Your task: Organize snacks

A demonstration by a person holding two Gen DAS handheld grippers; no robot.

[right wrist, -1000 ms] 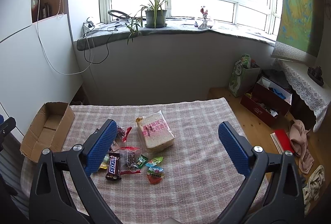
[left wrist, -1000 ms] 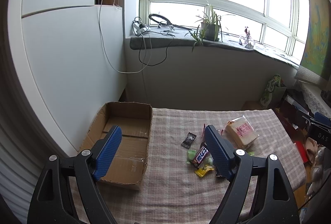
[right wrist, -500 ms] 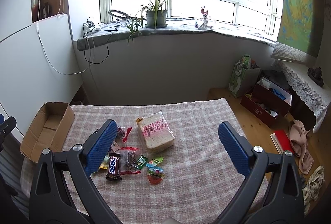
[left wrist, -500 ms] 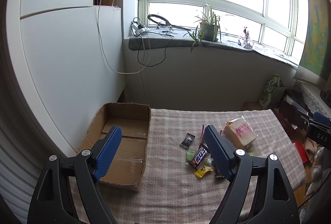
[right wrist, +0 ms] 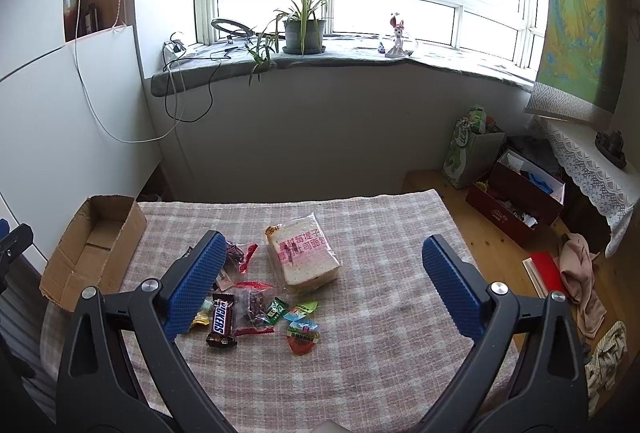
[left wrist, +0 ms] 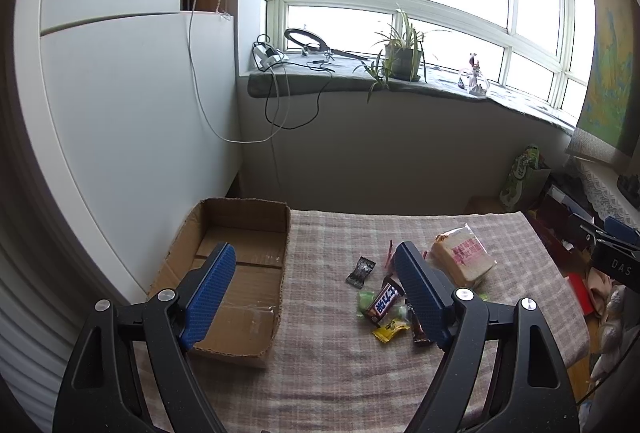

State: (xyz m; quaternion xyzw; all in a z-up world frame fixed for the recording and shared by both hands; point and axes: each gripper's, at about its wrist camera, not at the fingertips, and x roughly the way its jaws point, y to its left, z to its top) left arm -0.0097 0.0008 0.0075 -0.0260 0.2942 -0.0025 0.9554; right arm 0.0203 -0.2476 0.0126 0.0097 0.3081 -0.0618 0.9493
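Right wrist view showed the right gripper [right wrist: 324,279] spread wide and empty above the bench [right wrist: 400,233], with the bagged bread [right wrist: 304,257] straight ahead between its fingers, long axis running away from the camera, and small sweets clustered near the Snickers bar [right wrist: 221,319] by the left-hand finger. Left wrist view put the left gripper [left wrist: 316,285], likewise wide and empty, nearer the cardboard box [left wrist: 236,273] at the bench's left edge, with bare cloth between box and pile.

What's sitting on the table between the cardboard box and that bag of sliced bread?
A loose pile of small wrapped sweets and a chocolate bar lies between the cardboard box and the bread bag, on the checked cloth. The right claw's view shows it best.
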